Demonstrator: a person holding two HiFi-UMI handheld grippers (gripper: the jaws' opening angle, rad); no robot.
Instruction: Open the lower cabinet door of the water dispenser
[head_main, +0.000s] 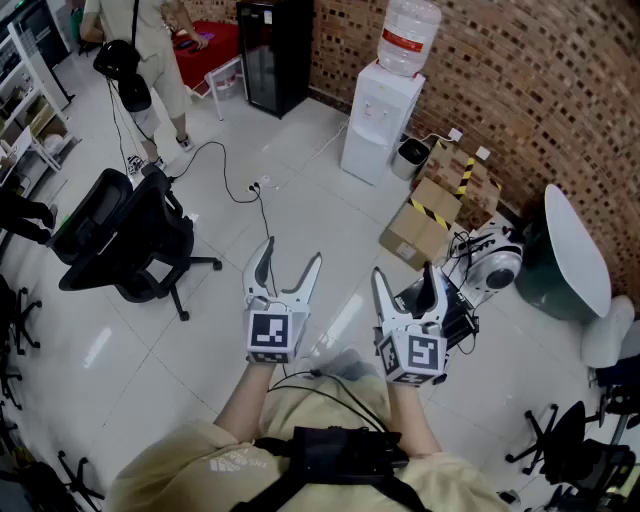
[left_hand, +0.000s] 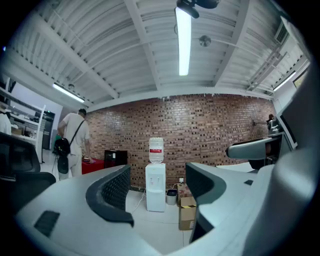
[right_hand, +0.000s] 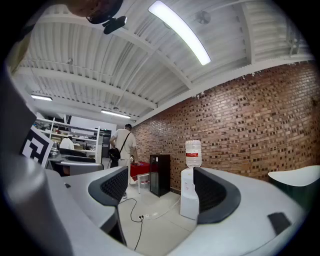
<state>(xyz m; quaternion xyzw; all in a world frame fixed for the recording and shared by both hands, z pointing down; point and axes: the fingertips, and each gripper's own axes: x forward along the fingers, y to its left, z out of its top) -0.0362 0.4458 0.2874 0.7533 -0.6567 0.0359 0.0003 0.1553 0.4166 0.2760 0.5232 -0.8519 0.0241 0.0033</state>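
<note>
The white water dispenser (head_main: 379, 122) stands against the brick wall at the far side of the room, a clear bottle with a red label on top. In the left gripper view the water dispenser (left_hand: 155, 187) shows small and far off between the jaws; in the right gripper view the water dispenser (right_hand: 189, 194) sits just left of the right jaw. Its lower cabinet door looks closed. My left gripper (head_main: 288, 266) and right gripper (head_main: 405, 282) are held level side by side in front of me, both open with nothing between the jaws, several steps from the dispenser.
A black office chair (head_main: 125, 235) stands to my left. Cardboard boxes (head_main: 420, 230) and a small bin (head_main: 410, 158) sit right of the dispenser. A cable and power strip (head_main: 255, 187) lie on the tiled floor. A black fridge (head_main: 272, 52) and a person (head_main: 150, 50) are at the back left.
</note>
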